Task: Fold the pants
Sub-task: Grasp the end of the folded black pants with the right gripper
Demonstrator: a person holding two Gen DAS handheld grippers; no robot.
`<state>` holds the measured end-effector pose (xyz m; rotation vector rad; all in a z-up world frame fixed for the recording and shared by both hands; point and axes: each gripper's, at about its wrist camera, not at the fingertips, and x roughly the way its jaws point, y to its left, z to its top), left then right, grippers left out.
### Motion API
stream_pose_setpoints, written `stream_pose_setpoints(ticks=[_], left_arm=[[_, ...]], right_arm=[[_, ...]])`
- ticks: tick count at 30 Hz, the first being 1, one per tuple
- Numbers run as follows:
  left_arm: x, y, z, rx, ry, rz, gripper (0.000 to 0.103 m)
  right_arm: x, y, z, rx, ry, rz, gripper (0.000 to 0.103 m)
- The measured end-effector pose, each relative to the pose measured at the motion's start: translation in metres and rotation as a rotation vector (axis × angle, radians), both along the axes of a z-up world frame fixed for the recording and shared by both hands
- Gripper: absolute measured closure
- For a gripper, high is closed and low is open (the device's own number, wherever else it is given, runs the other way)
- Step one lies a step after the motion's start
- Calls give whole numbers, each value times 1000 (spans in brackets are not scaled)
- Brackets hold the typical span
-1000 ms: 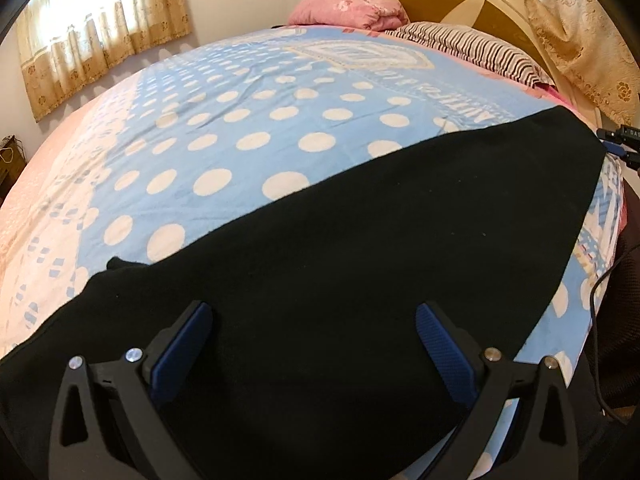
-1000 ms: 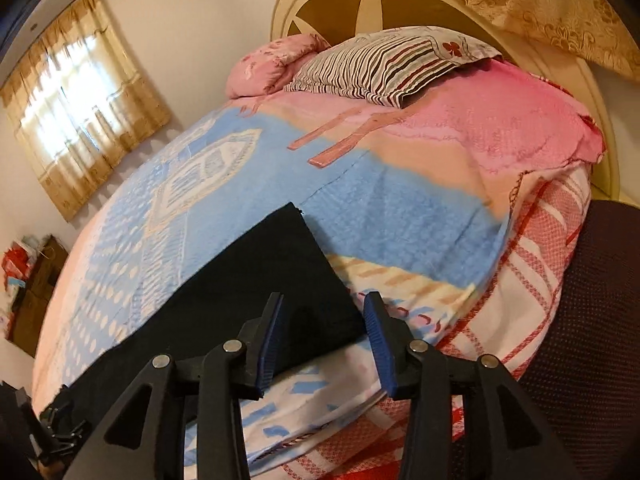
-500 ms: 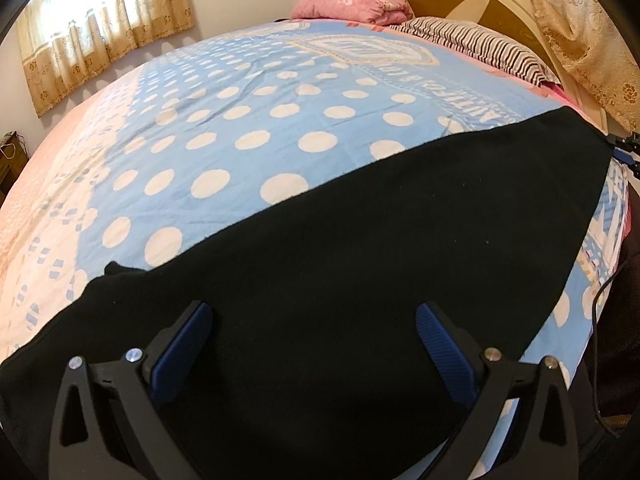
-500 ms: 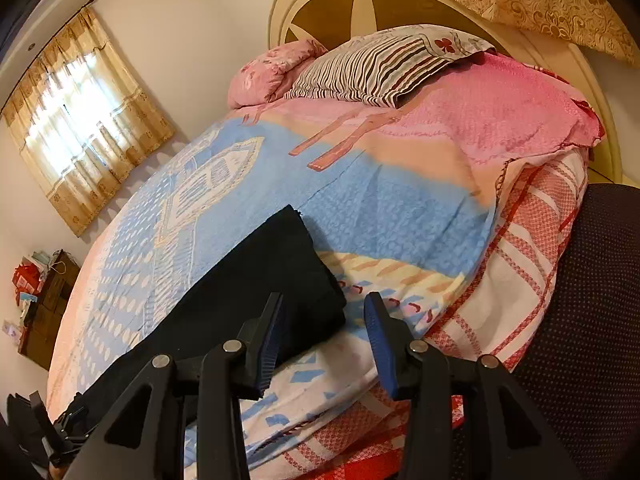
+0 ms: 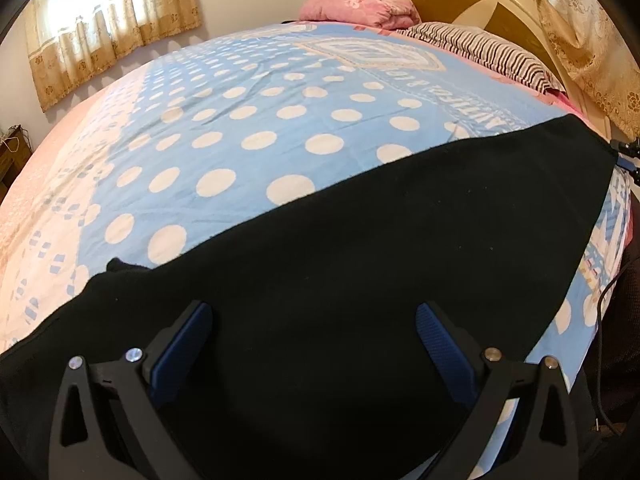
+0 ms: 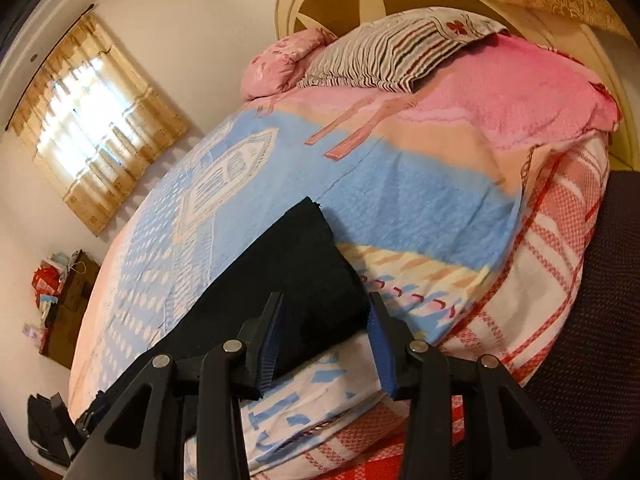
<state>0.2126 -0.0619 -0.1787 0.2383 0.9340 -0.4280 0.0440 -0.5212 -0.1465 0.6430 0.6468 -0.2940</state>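
Black pants fill the lower half of the left wrist view, spread flat on the blue polka-dot bed cover from 8 o'clock up to 2 o'clock, and the left tool hangs over the cloth with its jaws wide apart, holding nothing. From the right wrist view the pants run from 8 o'clock to a squared end near the centre, close to the bed's edge, with a striped pillow at 12 o'clock. The right tool stands part open astride that end's near corner, its pads clear of the cloth.
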Motion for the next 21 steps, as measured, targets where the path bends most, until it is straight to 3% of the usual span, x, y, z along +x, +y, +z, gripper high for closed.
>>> stream_pose_setpoints(ticks=[6,12,13,16,21], left_arm=[[0,0,0,-1,1,0,0],[-1,1,-1,-7,-4,0,0],[-1,1,-1,-8,-5,-2,0],[0,1,-1,-10,-2,-1,0],[-2,2,2,-17,8,3,0]], right_arm=[[9,-3,-2,8,18,-7,62],[11,-6,-7,61,-23,-14,62],[12,-6,-6,64,-23,-12,65],[17,-7,-9,114,-18,12,90],[18,5,1,47,-34,1,92]])
